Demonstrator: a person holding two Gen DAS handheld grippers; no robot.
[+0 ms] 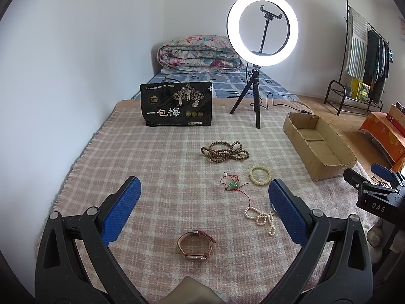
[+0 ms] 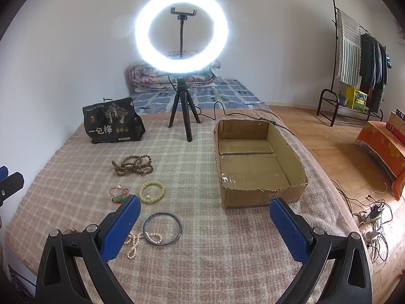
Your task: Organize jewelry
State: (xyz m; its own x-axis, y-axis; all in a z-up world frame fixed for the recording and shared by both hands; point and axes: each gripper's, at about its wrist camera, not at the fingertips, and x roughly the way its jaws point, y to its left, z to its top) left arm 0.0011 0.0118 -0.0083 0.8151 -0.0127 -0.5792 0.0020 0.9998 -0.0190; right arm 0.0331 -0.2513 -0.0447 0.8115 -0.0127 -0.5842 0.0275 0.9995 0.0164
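Note:
Jewelry lies on a checked blanket [image 1: 164, 167]. In the left wrist view I see a brown bead strand [image 1: 224, 151], a pale bead bracelet [image 1: 260, 174], a red cord with a green pendant [image 1: 233, 185], a pearl strand [image 1: 260, 219] and a watch with a reddish strap [image 1: 196, 245]. The right wrist view adds a dark thin bangle [image 2: 162, 228] over the pearl strand [image 2: 141, 239]. An open cardboard box [image 2: 255, 167] stands empty at the right. My left gripper [image 1: 203, 195] is open above the watch. My right gripper [image 2: 205, 219] is open, near the bangle and the box.
A lit ring light on a tripod [image 2: 181, 83] and a black snack bag [image 2: 112, 122] stand at the back of the blanket. The blanket's right edge [image 2: 336, 202] drops to a wooden floor with cables [image 2: 372, 217]. A clothes rack [image 2: 354, 58] is far right.

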